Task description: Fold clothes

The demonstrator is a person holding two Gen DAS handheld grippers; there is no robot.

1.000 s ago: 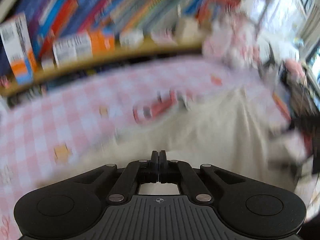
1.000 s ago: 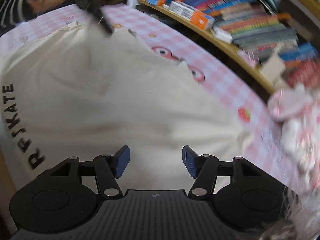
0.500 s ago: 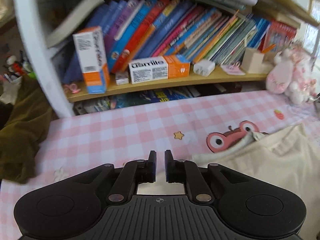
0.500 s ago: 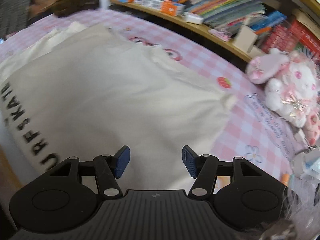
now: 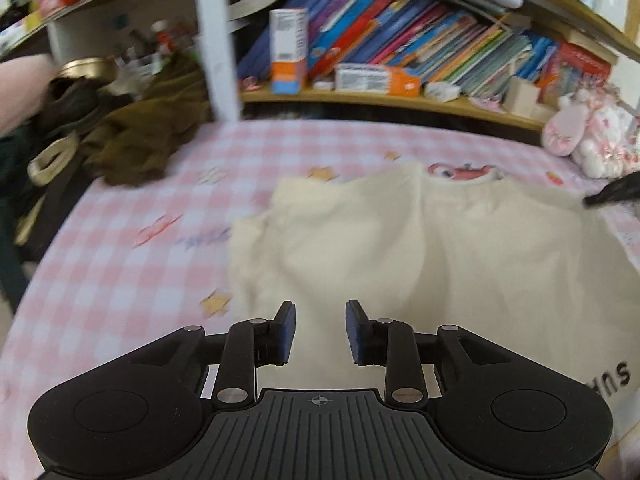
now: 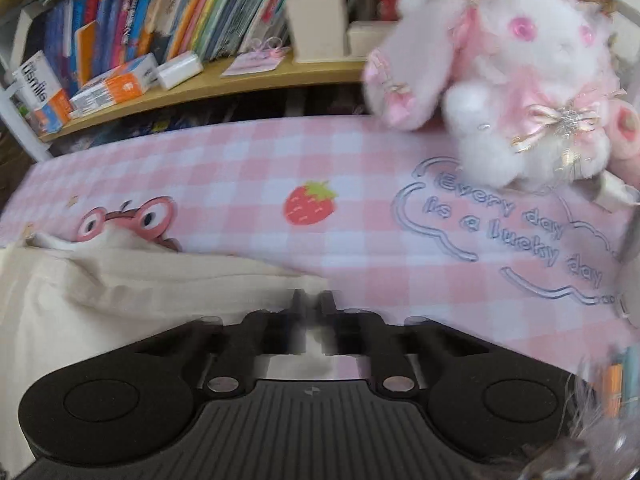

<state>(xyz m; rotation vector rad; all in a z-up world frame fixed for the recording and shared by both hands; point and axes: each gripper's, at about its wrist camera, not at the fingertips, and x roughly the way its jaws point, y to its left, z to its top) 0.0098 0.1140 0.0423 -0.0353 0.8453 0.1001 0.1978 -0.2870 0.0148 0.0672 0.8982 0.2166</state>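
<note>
Two views, listed in turn.

Left wrist view. Left gripper [image 5: 320,330]: fingers with blue pads [image 5: 287,332] set apart with a clear gap, nothing between them, poised above the near part of the garment. Cream T-shirt [image 5: 420,256]: lies spread on the pink checked tablecloth [image 5: 120,264], covering the middle and right of the tabletop; its left side is folded or bunched into a raised flap, and dark lettering shows at its near right edge. Brown garment [image 5: 140,144]: heaped at the far left corner of the tabletop, well apart from the T-shirt. Bookshelf [image 5: 400,100]: runs along the far edge, holding a row of coloured books, an upright orange-and-white box [image 5: 287,52] and a flat one lying beside it. Pink plush toy [image 5: 588,136]: at the far right corner. A dark tip, the right gripper [image 5: 612,193], meets the T-shirt's far right edge.

Right wrist view. Right gripper [image 6: 313,300]: blurred; fingers drawn close with only a narrow gap, at the T-shirt's [image 6: 120,292] hem edge; cloth appears between them, though a firm grip cannot be confirmed. Tablecloth [image 6: 248,168]: printed strawberry [image 6: 310,204], a cartoon face with glasses partly under the shirt, and a cloud-shaped motto near the right edge. Plush toy [image 6: 504,76]: white and pink, at the far right. Bookshelf [image 6: 224,80]: along the far edge.
</note>
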